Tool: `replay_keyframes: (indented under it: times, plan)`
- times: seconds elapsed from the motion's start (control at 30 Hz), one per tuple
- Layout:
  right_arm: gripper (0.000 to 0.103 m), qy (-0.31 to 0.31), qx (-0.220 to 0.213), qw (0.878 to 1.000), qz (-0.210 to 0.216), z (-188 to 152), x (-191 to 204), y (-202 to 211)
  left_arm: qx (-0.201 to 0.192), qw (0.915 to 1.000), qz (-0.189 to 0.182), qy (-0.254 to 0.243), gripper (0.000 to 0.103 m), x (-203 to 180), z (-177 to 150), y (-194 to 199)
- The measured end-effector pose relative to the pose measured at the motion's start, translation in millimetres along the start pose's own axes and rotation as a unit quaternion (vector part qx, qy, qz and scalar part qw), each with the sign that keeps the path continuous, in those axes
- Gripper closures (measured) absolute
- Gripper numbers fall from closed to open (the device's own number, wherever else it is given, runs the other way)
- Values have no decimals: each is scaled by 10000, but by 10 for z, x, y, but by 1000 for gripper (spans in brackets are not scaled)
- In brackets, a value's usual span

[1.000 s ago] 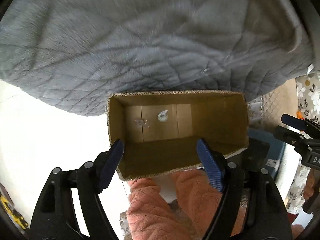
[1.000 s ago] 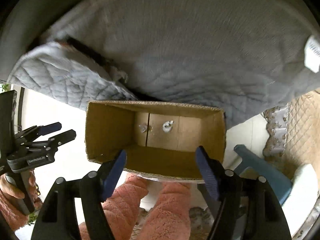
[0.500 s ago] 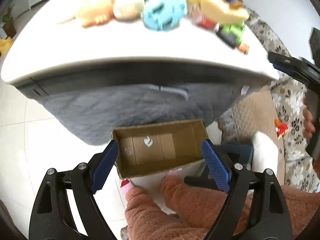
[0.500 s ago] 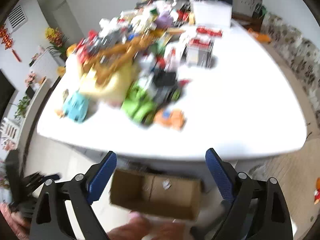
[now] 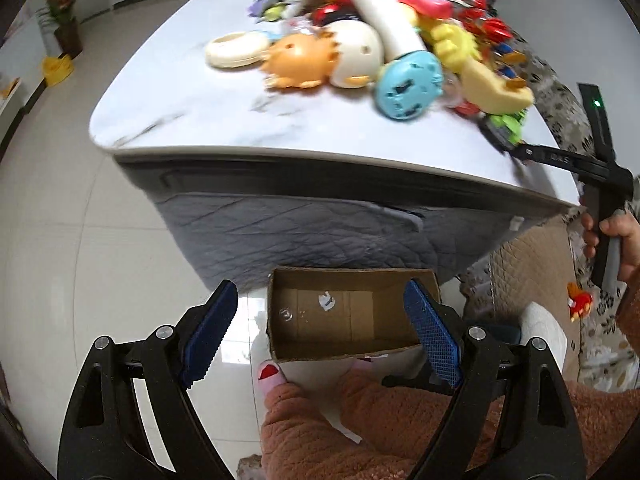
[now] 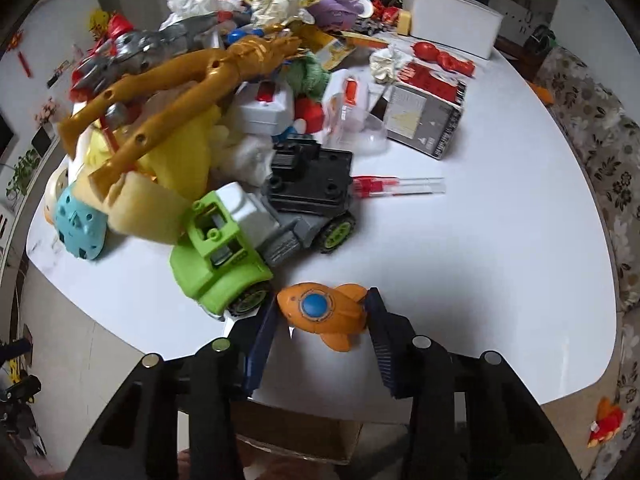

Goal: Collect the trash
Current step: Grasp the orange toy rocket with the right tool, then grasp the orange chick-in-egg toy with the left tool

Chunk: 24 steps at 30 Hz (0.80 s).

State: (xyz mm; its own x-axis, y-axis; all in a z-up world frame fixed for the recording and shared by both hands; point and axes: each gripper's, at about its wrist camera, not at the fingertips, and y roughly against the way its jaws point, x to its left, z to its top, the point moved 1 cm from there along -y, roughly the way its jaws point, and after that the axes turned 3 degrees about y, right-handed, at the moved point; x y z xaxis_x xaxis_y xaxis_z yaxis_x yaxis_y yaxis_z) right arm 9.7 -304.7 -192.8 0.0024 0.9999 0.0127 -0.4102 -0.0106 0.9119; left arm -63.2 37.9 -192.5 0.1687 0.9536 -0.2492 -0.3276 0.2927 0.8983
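- The right gripper (image 6: 322, 344) hangs over the near edge of the white table (image 6: 460, 264). Its jaws have just been closing, and an orange toy rocket (image 6: 324, 314) lies between the blue pads (image 6: 262, 344). Whether the pads press on it cannot be told; a gap seems to show on each side.
- Just beyond the rocket stands a green and grey toy truck (image 6: 228, 252), at the front of a heap of toys and packaging.
- Crumpled white tissues (image 6: 386, 65) lie further back in the clutter, near a red and grey carton (image 6: 430, 114).
- The left gripper (image 5: 322, 332) is spread wide with nothing between its pads, above an open cardboard box (image 5: 352, 314) on the floor.
- Two small scraps of trash (image 5: 326, 301) lie on the box bottom.
- The box sits beside the table's grey quilted cover (image 5: 296, 236), with the person's pink fleece legs (image 5: 360, 408) in front.
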Motion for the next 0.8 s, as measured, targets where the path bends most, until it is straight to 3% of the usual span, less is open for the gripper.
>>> replay_keyframes:
  times: [0.23,0.5,0.63,0.8]
  plan:
    - [59,-472,-127,9988,33,-105,-189,172,-229,9997,120,52,20,39,186,61]
    - [58,-903,-462,9942,368,-332,-161,664,-765,9958,478,-163,20,-39,934,-21]
    - [58,-963,-577,9925,477,-456,-40,887,-817,9966,12,-64,20,-59,1279,-40]
    - [58,-1012,-649,9911,566,-564,75,1051,-622,9980,-105,-21,20,-171,1536,-204]
